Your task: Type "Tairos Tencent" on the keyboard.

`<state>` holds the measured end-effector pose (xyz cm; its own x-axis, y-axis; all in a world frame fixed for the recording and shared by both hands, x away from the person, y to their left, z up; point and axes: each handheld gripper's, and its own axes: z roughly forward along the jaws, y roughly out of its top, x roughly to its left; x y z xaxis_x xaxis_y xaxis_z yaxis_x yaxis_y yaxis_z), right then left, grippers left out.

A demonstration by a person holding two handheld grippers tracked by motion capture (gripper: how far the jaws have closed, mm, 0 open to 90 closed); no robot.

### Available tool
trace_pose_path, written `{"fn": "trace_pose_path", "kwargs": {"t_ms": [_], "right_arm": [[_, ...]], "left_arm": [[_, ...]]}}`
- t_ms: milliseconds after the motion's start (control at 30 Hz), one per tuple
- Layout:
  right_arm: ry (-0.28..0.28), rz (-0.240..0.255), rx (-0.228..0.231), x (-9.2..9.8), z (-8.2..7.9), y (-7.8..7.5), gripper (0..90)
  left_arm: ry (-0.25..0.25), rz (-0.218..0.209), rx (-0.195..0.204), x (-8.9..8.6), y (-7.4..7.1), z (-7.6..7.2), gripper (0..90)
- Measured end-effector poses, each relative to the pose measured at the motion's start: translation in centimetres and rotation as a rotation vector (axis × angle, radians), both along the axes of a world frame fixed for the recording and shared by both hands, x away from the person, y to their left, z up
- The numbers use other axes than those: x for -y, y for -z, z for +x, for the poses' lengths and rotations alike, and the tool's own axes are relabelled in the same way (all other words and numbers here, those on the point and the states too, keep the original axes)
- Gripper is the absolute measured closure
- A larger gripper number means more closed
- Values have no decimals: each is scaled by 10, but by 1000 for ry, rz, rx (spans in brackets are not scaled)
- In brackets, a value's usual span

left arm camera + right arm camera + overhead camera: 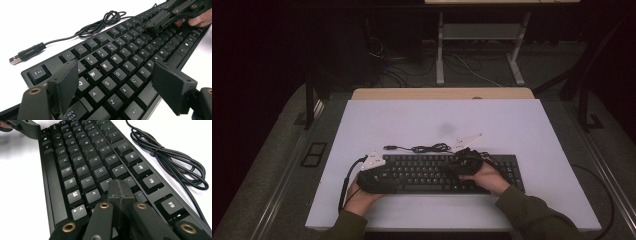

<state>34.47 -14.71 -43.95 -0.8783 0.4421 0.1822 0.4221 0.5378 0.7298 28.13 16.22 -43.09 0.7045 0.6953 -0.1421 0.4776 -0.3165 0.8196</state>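
The jaws of the left gripper are held apart above the letter keys at the left end of the keyboard, with nothing between them; those of the right gripper are pressed together with nothing held, their joined tip set down among the keys around K and L. The keyboard lies flat near the front edge of the white table, its long side across the person's front, and its cable is coiled just behind it, the USB plug lying free on the table. The keyboard is judged rigid and moderately light – a hard plastic slab whose keycaps give under pressure and could be popped off by a sideways pull. It would best be taken by its thin front or side edges, not by the keys. The tabletop is smooth and matte – the keyboard may slide on it. Beyond it, a dim room with carpet, desk legs and floor cables is seen
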Motion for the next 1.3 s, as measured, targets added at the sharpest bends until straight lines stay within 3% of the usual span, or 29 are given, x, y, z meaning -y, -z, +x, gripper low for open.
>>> {"fn": "trace_pose_path", "kwargs": {"t_ms": [300, 533, 900, 1133, 1300], "right_arm": [[2, 0, 5, 0, 0, -1, 895], [5, 22, 19, 3, -1, -4, 827], [26, 99, 21, 11, 0, -10, 533], [50, 108, 30, 13, 1, -10, 346], [74, 110, 49, 14, 1, -10, 275]], "left_arm": [[-4, 1, 1, 0, 0, 0, 213], [-6, 3, 1, -1, 0, 0, 218], [-7, 7, 0, -1, 0, 0, 232], [-7, 11, -3, 0, 0, 0, 249], [-9, 25, -7, -1, 1, 1, 288]]}}
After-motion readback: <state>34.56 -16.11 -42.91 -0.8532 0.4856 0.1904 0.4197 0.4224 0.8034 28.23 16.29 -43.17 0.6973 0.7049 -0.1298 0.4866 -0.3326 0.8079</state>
